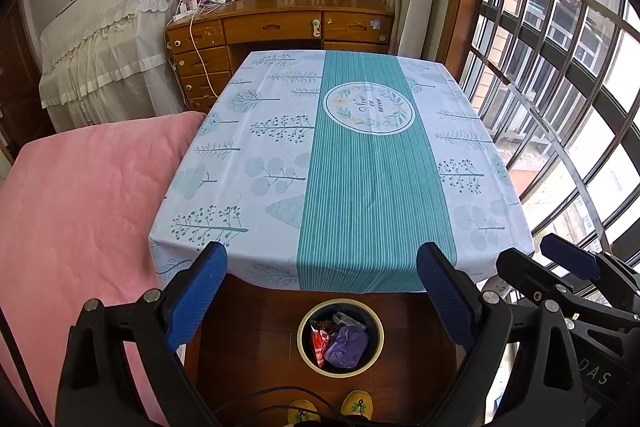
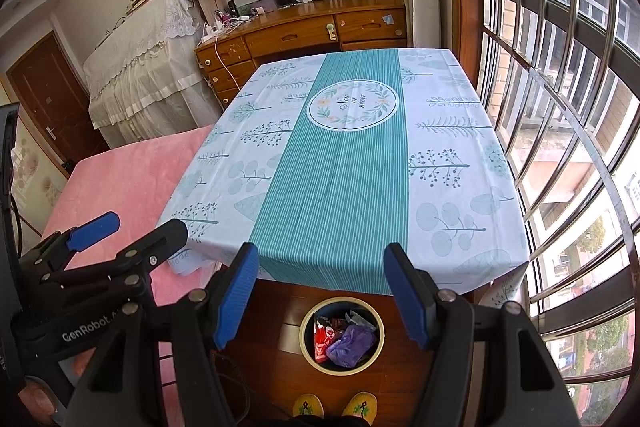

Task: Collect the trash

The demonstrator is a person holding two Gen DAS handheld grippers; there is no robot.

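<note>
A round dark bin with a cream rim (image 1: 306, 355) (image 2: 306, 351) stands on the wooden floor below the table's near edge. Inside lie a red wrapper (image 1: 320, 343) (image 2: 322, 339), a crumpled purple bag (image 1: 348, 345) (image 2: 352, 345) and a small white wrapper (image 1: 348, 319). My left gripper (image 1: 322, 291) is open and empty above the bin; it also shows in the right wrist view (image 2: 128, 227). My right gripper (image 2: 322, 291) is open and empty above the bin; it shows at the right of the left wrist view (image 1: 544, 259).
A table with a teal and white tree-print cloth (image 1: 360, 187) (image 2: 340, 179) fills the middle. A pink bed (image 1: 80, 211) (image 2: 120, 179) lies at the left, barred windows (image 1: 560, 87) at the right, a wooden desk (image 1: 280, 27) behind. Yellow slippers (image 2: 336, 407) stand by the bin.
</note>
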